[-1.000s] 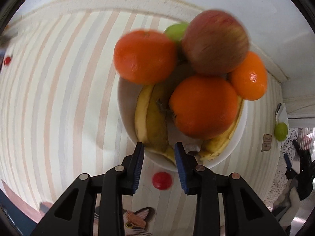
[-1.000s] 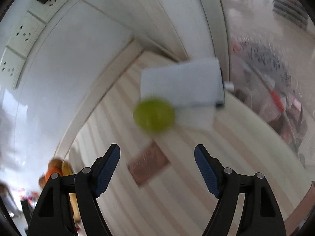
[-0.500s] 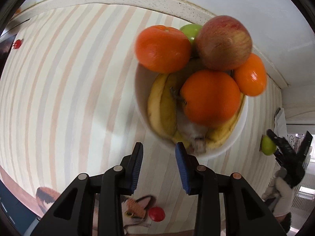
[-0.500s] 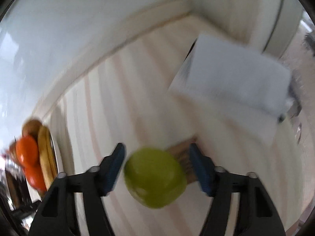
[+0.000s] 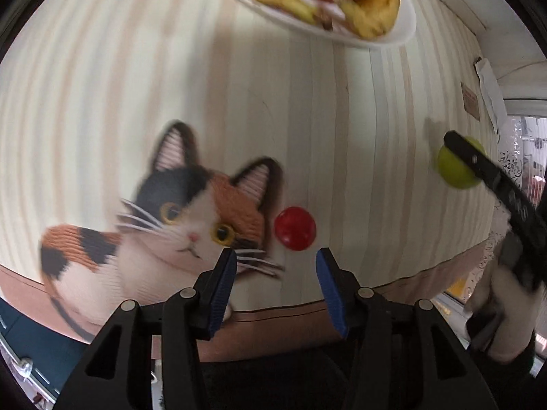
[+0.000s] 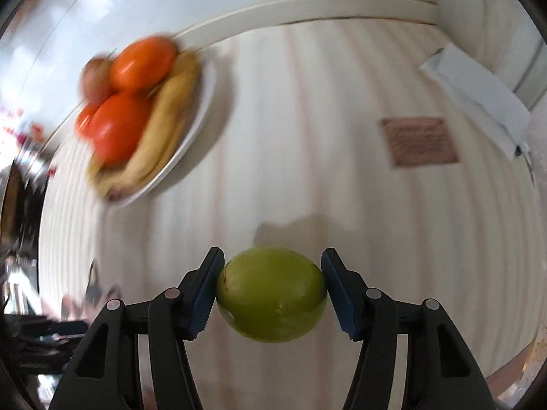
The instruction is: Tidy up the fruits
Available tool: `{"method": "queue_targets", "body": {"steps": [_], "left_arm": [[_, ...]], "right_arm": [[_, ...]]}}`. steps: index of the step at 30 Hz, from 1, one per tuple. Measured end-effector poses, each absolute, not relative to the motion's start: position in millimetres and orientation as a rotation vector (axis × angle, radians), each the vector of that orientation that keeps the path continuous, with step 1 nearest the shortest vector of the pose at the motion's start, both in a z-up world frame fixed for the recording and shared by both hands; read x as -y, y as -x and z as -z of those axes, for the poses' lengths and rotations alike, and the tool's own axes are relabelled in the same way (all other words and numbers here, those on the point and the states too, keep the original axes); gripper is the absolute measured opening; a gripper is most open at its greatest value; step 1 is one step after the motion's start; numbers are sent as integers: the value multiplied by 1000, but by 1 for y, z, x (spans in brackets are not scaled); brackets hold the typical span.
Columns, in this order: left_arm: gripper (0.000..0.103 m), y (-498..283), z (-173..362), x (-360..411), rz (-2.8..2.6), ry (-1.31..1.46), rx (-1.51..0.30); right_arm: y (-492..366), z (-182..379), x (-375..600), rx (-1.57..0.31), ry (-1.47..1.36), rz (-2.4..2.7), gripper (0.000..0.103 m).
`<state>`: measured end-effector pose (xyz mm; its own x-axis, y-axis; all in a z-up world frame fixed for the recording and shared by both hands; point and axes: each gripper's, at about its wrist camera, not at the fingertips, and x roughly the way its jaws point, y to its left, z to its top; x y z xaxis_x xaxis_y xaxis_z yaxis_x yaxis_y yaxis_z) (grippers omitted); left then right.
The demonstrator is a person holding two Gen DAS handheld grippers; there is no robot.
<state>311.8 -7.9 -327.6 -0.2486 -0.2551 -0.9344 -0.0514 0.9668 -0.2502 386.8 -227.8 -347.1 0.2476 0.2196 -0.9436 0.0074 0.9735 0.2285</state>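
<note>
My right gripper (image 6: 272,288) is shut on a green fruit (image 6: 271,294) and holds it above the striped table. The same fruit (image 5: 456,167) shows in the left wrist view at the right, with the right gripper's finger across it. A white bowl (image 6: 201,102) with oranges (image 6: 118,128), bananas (image 6: 164,116) and an apple stands at the far left. The bowl (image 5: 403,24) also shows at the top of the left wrist view. My left gripper (image 5: 275,275) is open and empty, just short of a small red fruit (image 5: 295,228) on the table.
A cat picture (image 5: 177,218) is printed on the tablecloth left of the red fruit. A brown card (image 6: 420,141) and a white folded paper (image 6: 478,95) lie at the back right. The table's front edge (image 5: 307,307) runs just beyond my left fingers.
My right gripper closed on the green fruit and lifted it, turning toward the bowl. My left gripper drew back from the bowl, opened wider, and now faces the small red fruit.
</note>
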Motion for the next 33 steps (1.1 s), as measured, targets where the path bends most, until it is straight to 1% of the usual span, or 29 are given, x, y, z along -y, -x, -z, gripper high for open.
{"method": "queue_targets", "body": {"steps": [7,9,10,11,17,18,19,20,21,26,28,30,33], "left_arm": [[45,-325,334,31,221,128,-1792],[37,-327,338,38,234,107,-1791],[29,-327,339,41,235,106,-1786],[26,-327,341,44,240,102,-1779],[25,-340,330,45,242,105,-1701],[25,-346,325,43,247,108,-1688],[25,-351,320,41,243,114,-1674],[25,-356,313,38,240,128,-1655],[25,-365,305,34,242,142,-1635],[25,-391,282,20,216,194,-1553],[25,-402,279,16,202,211,-1533],[25,-413,278,12,196,223,-1528],[25,-408,277,15,187,230,-1529]], "right_arm": [[-377,350,214,-1336,-185,-172,62],[-377,349,221,-1333,-189,-162,62],[-375,348,223,-1329,-193,-159,62],[-372,345,224,-1327,-194,-158,62],[-371,329,234,-1313,-204,-164,59],[-373,327,234,-1310,-213,-171,54],[-374,323,234,-1301,-221,-180,53],[-375,319,232,-1290,-221,-186,47],[-378,315,230,-1283,-217,-199,45],[-392,318,231,-1309,-255,-212,45],[-396,321,236,-1309,-301,-208,48],[-402,325,235,-1326,-311,-219,55],[-412,328,231,-1321,-331,-239,55]]}}
